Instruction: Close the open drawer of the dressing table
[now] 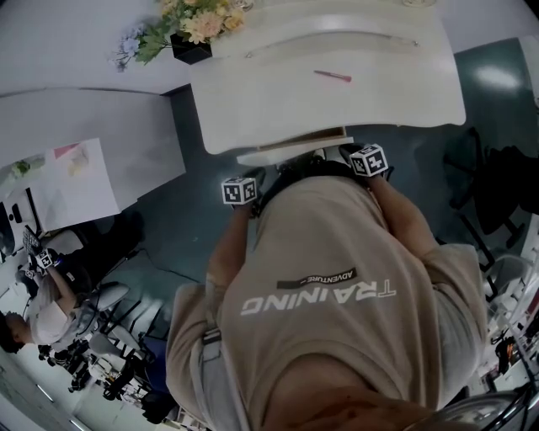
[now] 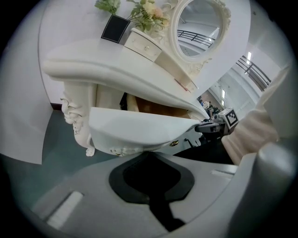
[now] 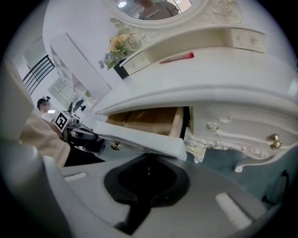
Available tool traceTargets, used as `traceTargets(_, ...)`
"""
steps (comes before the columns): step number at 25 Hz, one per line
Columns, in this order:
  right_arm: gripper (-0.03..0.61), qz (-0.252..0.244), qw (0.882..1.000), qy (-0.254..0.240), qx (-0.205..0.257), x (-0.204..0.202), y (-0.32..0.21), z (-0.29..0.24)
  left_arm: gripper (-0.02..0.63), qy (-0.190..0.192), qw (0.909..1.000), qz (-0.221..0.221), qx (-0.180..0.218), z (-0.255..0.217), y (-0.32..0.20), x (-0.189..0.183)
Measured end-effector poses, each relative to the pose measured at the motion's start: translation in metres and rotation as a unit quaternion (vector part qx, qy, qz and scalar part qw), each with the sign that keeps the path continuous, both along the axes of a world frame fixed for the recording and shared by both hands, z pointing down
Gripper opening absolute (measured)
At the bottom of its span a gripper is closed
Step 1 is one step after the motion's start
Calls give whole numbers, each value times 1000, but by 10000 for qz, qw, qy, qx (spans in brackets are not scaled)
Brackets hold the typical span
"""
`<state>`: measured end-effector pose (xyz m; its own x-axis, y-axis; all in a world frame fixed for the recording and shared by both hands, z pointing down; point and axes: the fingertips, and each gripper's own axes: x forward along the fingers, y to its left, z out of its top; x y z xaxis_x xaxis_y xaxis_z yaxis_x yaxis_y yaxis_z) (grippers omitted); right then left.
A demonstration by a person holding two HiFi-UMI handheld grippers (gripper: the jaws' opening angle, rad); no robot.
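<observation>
drawer (image 3: 139, 138): centre drawer of the dressing table (image 1: 324, 101), pulled partway out from under the top. the bare wooden inside (image 3: 144, 118) is seen behind the white front. in the head view only a strip of the front is shown below the table edge, just ahead of the person's chest.
drawer handle (image 3: 114, 147): small brass pull, seen on the front.
left gripper (image 2: 149, 152): jaws are brought together with nothing held between them. the tips are set at the lower edge of the drawer front, toward its left end; contact cannot be confirmed.
right gripper (image 3: 148, 157): jaws are closed on each other, with only a thin seam between them and nothing gripped. the tips are placed at the drawer front near its right corner.
left marker cube (image 1: 239, 190), right marker cube (image 1: 369, 160): seen either side of the person's torso, both near the table edge.
table top: a pink pen (image 1: 333, 76) is laid on it, and a flower arrangement (image 1: 189, 23) in a black pot is stood at the back left.
mirror (image 2: 200, 25): oval, in a white carved frame, mounted behind the top.
side knob (image 3: 274, 141): brass, on the carved front to the right of the open drawer.
floor (image 3: 219, 160): dark teal.
</observation>
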<state>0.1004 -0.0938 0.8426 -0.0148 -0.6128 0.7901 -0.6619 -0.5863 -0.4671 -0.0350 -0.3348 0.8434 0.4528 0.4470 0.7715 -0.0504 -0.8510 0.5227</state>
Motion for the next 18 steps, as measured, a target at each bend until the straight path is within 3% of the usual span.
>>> traceTargets(10, 4, 538, 9985, 133, 44, 50, -19, -7, 7, 95, 9997, 122, 209, -6, -26, 47)
traceTargets(18, 4, 418, 9991, 113, -3, 67, -29, -3, 7, 110, 9994, 267, 197, -8, -34, 71)
